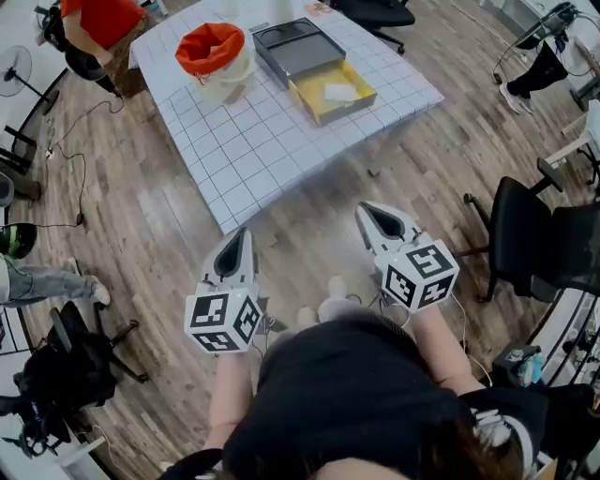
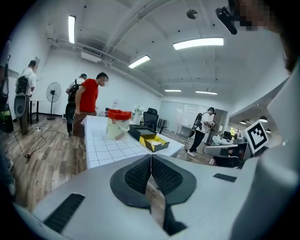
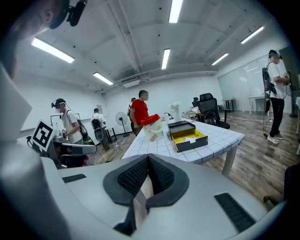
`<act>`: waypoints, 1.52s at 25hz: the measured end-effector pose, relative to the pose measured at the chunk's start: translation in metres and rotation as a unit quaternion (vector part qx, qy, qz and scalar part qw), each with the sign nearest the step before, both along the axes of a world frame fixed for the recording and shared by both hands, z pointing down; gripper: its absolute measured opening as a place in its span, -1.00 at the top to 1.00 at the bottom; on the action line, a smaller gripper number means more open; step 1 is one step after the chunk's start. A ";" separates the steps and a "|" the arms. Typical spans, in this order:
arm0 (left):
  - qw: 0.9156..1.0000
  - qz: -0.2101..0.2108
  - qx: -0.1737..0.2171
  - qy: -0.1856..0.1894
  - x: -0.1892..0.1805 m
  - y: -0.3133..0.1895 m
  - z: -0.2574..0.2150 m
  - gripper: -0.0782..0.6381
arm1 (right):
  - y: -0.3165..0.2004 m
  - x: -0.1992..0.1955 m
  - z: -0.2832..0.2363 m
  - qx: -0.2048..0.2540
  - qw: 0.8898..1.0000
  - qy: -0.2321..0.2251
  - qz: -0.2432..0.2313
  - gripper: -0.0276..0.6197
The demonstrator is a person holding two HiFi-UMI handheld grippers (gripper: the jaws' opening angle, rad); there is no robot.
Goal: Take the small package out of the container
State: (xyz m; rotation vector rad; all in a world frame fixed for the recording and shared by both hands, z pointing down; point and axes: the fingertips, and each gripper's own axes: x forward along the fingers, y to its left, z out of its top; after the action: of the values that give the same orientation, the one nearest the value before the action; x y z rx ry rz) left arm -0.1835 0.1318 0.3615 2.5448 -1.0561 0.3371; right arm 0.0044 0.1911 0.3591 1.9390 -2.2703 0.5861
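A yellow open box (image 1: 336, 94) lies on the white gridded table (image 1: 253, 141), far ahead of me. In it rests a small white package (image 1: 339, 92). Both grippers hover over the wooden floor, short of the table's near corner. My left gripper (image 1: 242, 232) is shut with nothing between its pads, and so is my right gripper (image 1: 368, 209). In the left gripper view the box (image 2: 154, 142) shows beyond the closed left gripper (image 2: 151, 157). In the right gripper view the box (image 3: 190, 138) and package (image 3: 191, 139) sit past the closed right gripper (image 3: 148, 157).
A dark grey tray (image 1: 295, 49) lies behind the yellow box. A pale bin with a red liner (image 1: 214, 56) stands to its left. A person in a red shirt (image 1: 98, 23) is at the table's far left corner. Black office chairs stand at right (image 1: 539, 244) and left (image 1: 70, 361).
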 end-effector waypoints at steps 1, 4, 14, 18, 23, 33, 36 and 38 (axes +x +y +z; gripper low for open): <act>1.000 0.001 -0.004 0.002 0.008 -0.003 0.000 0.70 | -0.004 0.004 0.001 -0.001 1.000 0.002 -0.007 0.87; 1.000 0.002 -0.012 0.011 0.034 -0.013 -0.001 0.70 | -0.015 0.015 0.003 -0.003 1.000 0.006 -0.028 0.87; 1.000 0.000 -0.019 0.024 0.098 -0.043 -0.005 0.71 | -0.036 0.060 0.011 -0.004 0.997 -0.012 -0.075 0.87; 1.000 0.004 -0.020 0.016 0.120 -0.053 -0.004 0.71 | -0.049 0.082 0.016 -0.005 0.996 -0.028 -0.080 0.87; 0.999 0.012 -0.032 -0.006 0.121 -0.067 0.008 0.71 | -0.068 0.077 0.026 -0.020 0.994 -0.044 -0.097 0.87; 0.999 0.027 -0.030 -0.028 0.123 -0.134 0.024 0.71 | -0.140 0.070 0.015 -0.014 0.994 -0.017 -0.109 0.86; 0.998 0.042 -0.027 -0.036 0.122 -0.155 0.025 0.71 | -0.165 0.068 0.008 -0.015 0.993 -0.010 -0.116 0.84; 0.998 0.050 -0.030 -0.037 0.120 -0.167 0.028 0.71 | -0.180 0.064 0.006 -0.020 0.992 -0.005 -0.124 0.72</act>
State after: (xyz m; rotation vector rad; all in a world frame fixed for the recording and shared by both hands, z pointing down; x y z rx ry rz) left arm -0.0638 -0.0353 0.3891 2.5534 -0.9312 0.4853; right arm 0.0684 0.0113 0.3655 1.6036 -2.4342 0.6055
